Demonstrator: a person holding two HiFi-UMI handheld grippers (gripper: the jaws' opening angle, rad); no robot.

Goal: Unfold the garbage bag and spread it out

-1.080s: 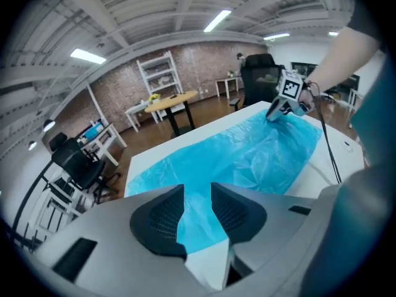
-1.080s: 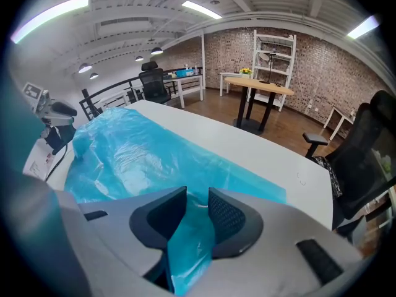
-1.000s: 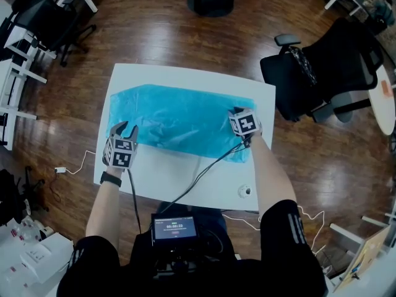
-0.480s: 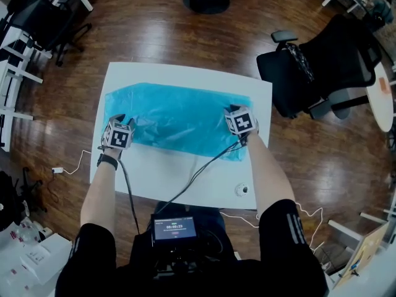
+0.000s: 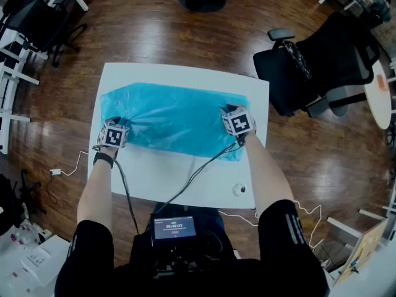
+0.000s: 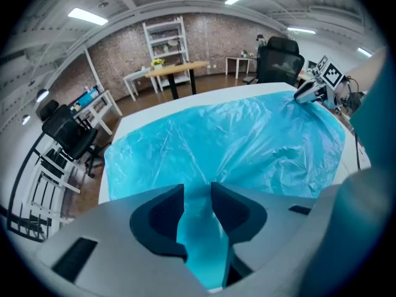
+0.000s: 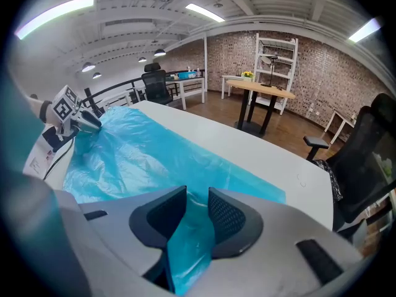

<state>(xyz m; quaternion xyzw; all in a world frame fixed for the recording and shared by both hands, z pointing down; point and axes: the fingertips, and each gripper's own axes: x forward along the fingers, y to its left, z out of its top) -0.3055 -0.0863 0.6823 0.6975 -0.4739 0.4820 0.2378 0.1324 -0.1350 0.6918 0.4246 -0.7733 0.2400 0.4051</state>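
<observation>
both grippers have film pinched: my left gripper (image 6: 198, 210) is closed on the near left edge of the garbage bag (image 5: 179, 117), and my right gripper (image 7: 197, 218) on its near right edge. i judge the unfolding nearly done. the bag lies wide across the white table (image 5: 185, 178), with wrinkles left to smooth. as a container it looks flat and apparently empty.

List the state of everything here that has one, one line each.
garbage bag: unfolded, spread wrinkled across the table
left gripper: shut on the garbage bag's left end
right gripper: shut on the garbage bag's right end
screen: lit
</observation>
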